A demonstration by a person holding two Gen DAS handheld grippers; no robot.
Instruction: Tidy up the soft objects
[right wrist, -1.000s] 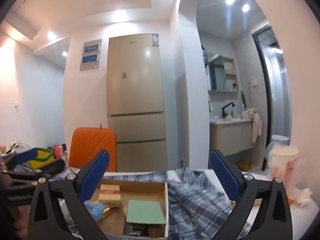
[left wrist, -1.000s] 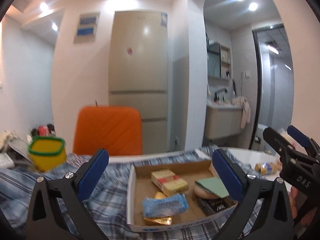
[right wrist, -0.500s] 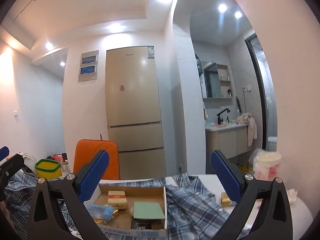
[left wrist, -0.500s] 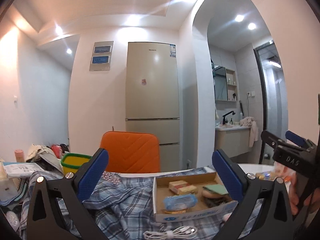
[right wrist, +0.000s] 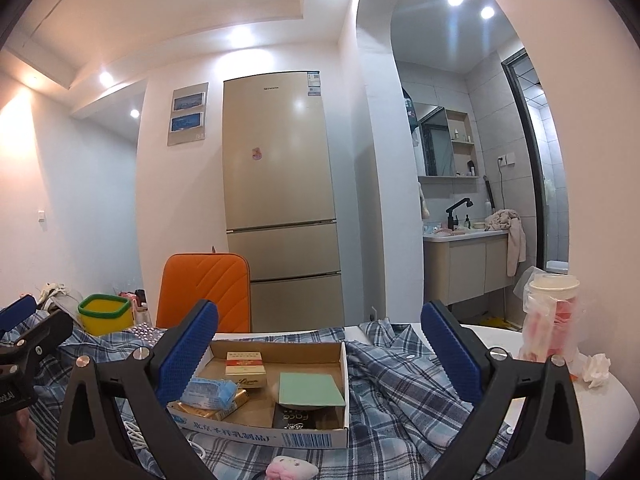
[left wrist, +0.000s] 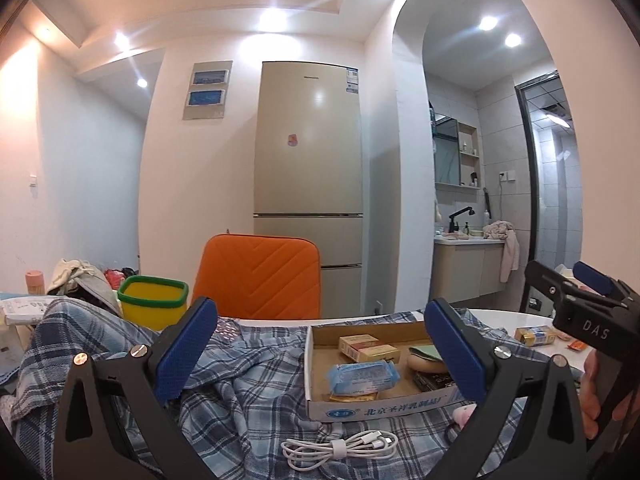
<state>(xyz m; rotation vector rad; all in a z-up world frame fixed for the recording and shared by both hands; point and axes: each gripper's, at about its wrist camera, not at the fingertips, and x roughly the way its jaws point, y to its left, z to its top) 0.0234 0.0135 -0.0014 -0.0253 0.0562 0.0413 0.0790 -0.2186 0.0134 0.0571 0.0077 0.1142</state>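
Plaid shirt (left wrist: 248,384): a blue checked garment is seen spread in rumpled folds over the table, under and around the cardboard tray; in the right wrist view it is bunched to the right of the tray.
Pink plush (right wrist: 290,467): a small pink soft toy is seen on the shirt just in front of the tray's near wall; only a sliver of it is shown in the left wrist view, behind the right finger of that gripper.
Cardboard tray (right wrist: 264,436): a shallow open box with printed lettering on its near wall is set on the shirt.
Tray contents: a blue tissue pack (left wrist: 362,376), a red and cream carton (left wrist: 368,347), a green card (right wrist: 310,389) and a dark packet are held inside.
Left gripper (left wrist: 320,356): its blue-padded fingers are spread wide and nothing is held between them; it is raised above the shirt.
Right gripper (right wrist: 318,354): its fingers are likewise parted and empty, held above the tray and the shirt.
White cable (left wrist: 340,446): a coiled charging cable is laid on the shirt in front of the tray.
Yellow bin (left wrist: 154,302): a green-rimmed container is placed at the far left of the table.
Orange chair (left wrist: 258,276): its backrest is seen behind the table, before the beige fridge (left wrist: 308,184).
Plastic cup (right wrist: 552,312): a lidded cup in a clear bag is stood on the white table at the far right.
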